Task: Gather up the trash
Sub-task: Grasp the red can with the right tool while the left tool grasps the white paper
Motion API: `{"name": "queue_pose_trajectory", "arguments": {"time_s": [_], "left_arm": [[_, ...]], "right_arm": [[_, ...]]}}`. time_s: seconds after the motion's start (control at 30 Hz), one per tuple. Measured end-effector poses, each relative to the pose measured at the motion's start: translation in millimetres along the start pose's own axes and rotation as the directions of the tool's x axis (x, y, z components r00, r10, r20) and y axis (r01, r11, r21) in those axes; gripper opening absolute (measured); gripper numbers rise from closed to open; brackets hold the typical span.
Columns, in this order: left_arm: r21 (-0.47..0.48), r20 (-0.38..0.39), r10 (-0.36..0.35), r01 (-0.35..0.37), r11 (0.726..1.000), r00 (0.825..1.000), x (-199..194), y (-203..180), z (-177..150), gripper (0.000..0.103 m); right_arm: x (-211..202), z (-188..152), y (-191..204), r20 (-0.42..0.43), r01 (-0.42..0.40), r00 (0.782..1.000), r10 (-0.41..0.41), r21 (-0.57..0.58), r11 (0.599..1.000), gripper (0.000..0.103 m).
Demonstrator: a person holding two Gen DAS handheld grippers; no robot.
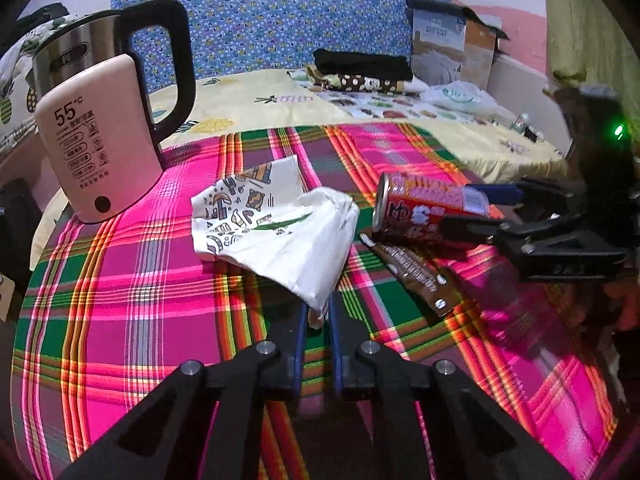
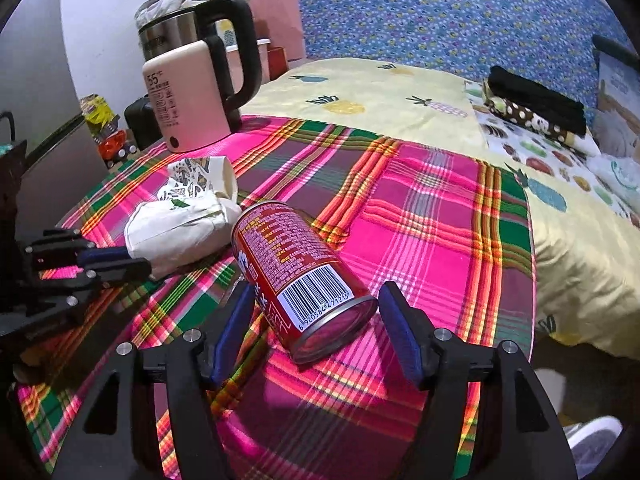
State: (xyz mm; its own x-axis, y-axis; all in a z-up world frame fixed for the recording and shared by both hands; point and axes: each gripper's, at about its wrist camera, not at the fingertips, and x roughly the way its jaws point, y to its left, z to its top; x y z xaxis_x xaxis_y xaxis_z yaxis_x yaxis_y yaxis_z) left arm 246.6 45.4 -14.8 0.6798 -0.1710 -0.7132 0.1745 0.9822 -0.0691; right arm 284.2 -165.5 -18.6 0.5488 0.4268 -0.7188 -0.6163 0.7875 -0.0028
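You're working in a home bedroom: a bed (image 2: 372,92) with a pineapple-print sheet sits just behind the plaid-covered table (image 2: 440,216). Folded clothes (image 2: 536,104) lie on it, and an electric kettle (image 2: 192,92) stands on the table.

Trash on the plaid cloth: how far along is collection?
Nothing looks collected yet. In hand: the left gripper is shut on a corner of the crumpled white paper bag. The right gripper is open, straddling the lying red drink can without pressing it. Left: the brown snack wrapper still lies flat on the plaid cloth. No bin in view.
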Motion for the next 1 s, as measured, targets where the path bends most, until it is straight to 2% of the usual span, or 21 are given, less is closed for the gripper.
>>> {"name": "queue_pose_trajectory", "arguments": {"time_s": [0.17,0.2,0.23,0.3,0.43,0.67,0.7,0.9,0.97,1.0], "left_arm": [[-0.021,0.04,-0.01,0.01,1.0,0.999,-9,9,5,0.015],[-0.019,0.042,-0.011,0.012,1.0,0.999,-8,10,7,0.024],[-0.016,0.044,-0.012,0.013,1.0,0.999,-8,12,8,0.043],[-0.022,0.061,-0.004,0.005,1.0,0.998,-7,15,11,0.062],[0.001,0.072,-0.01,0.01,1.0,0.997,-3,17,19,0.064],[0.086,0.011,0.002,-0.003,0.996,1.0,22,11,22,0.065],[0.094,0.006,0.008,-0.008,0.996,1.0,23,10,21,0.065],[0.129,-0.011,0.021,-0.019,0.991,1.0,33,2,19,0.065],[0.134,-0.021,0.022,-0.019,0.991,1.0,34,0,19,0.044],[0.135,-0.026,0.026,-0.022,0.991,0.999,34,0,19,0.031]], "right_arm": [[3,3,-3,-0.003,-0.015,1.0,0.015,-0.012,1.0,0.066],[4,3,-3,-0.005,-0.018,1.0,0.018,-0.017,1.0,0.066],[6,4,-2,-0.007,-0.022,1.0,0.022,-0.022,1.0,0.066],[9,4,-3,-0.018,-0.029,0.999,0.028,-0.03,0.999,0.066],[9,5,-4,-0.017,-0.031,0.999,0.03,-0.03,0.999,0.066],[14,2,-1,-0.079,-0.04,0.996,0.04,0.0,0.999,0.065],[12,1,-2,-0.076,-0.043,0.996,0.043,0.007,0.999,0.062],[0,-7,0,-0.066,-0.046,0.997,0.05,0.073,0.996,0.061],[-4,-10,2,-0.06,-0.044,0.997,0.049,0.083,0.996,0.061],[-6,-12,3,-0.058,-0.042,0.997,0.047,0.089,0.995,0.061]]}}
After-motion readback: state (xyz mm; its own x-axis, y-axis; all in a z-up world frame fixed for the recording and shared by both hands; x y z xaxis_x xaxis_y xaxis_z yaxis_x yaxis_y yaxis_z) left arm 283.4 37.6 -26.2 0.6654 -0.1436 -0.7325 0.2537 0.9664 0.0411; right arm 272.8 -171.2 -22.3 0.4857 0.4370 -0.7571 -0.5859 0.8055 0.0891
